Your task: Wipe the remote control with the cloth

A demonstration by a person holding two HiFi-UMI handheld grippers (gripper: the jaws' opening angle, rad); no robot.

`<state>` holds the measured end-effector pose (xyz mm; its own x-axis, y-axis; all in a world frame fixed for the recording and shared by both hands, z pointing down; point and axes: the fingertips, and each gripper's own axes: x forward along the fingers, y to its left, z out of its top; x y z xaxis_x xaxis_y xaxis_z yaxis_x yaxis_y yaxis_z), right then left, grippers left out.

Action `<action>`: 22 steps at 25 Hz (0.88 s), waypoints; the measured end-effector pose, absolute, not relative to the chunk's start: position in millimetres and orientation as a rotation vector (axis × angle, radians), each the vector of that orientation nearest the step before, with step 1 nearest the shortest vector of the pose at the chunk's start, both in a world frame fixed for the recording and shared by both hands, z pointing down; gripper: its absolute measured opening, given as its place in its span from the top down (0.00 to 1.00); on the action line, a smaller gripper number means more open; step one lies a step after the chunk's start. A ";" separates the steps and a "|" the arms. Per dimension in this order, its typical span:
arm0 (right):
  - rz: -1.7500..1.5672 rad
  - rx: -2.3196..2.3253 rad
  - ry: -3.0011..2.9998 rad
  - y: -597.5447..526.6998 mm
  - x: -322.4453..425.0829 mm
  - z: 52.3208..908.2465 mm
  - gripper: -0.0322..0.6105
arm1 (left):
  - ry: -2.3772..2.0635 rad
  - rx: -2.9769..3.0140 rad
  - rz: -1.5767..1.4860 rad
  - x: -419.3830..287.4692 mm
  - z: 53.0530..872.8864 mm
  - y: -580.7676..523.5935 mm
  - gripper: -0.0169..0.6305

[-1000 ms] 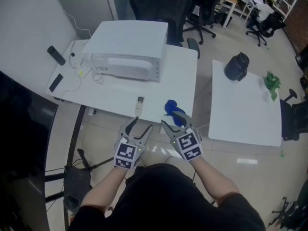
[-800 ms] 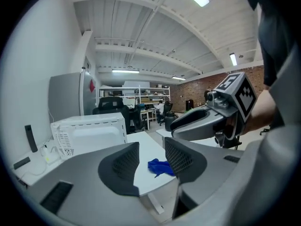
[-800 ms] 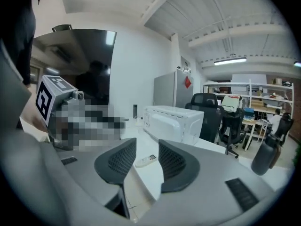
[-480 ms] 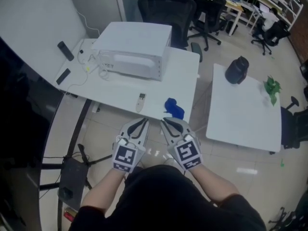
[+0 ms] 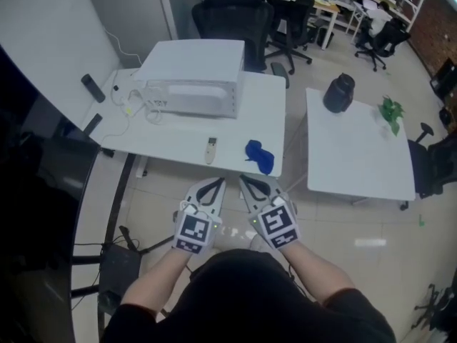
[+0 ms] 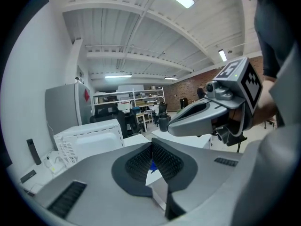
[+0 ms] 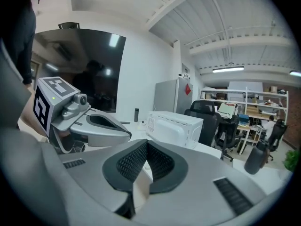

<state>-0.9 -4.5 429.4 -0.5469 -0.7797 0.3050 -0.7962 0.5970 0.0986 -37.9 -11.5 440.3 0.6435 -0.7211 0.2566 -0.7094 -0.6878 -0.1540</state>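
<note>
remote control (image 5: 210, 150) not yet wiped; approach step | left hand-held gripper (image 5: 213, 184), right hand-held gripper (image 5: 247, 181) just closed together, nothing held | next, likely: jaws to be reopened, cloth (image 5: 260, 156) grasped

Blue cloth (image 5: 260, 156) just ahead of the grey right hand-held gripper (image 5: 246, 183). Pale grey remote control (image 5: 210, 149) ahead of the grey left hand-held gripper (image 5: 216, 184). White worktop (image 5: 164, 145) beyond. Black-and-white square markers on both grippers.

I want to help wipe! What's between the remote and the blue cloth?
Nothing: only bare white table between remote and cloth, in the head view.
</note>
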 end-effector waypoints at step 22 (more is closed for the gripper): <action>-0.003 1.200 -2.534 13.9 18.8 421.8 0.94 | 1.302 -2.764 -0.438 -14.3 429.2 4.5 0.97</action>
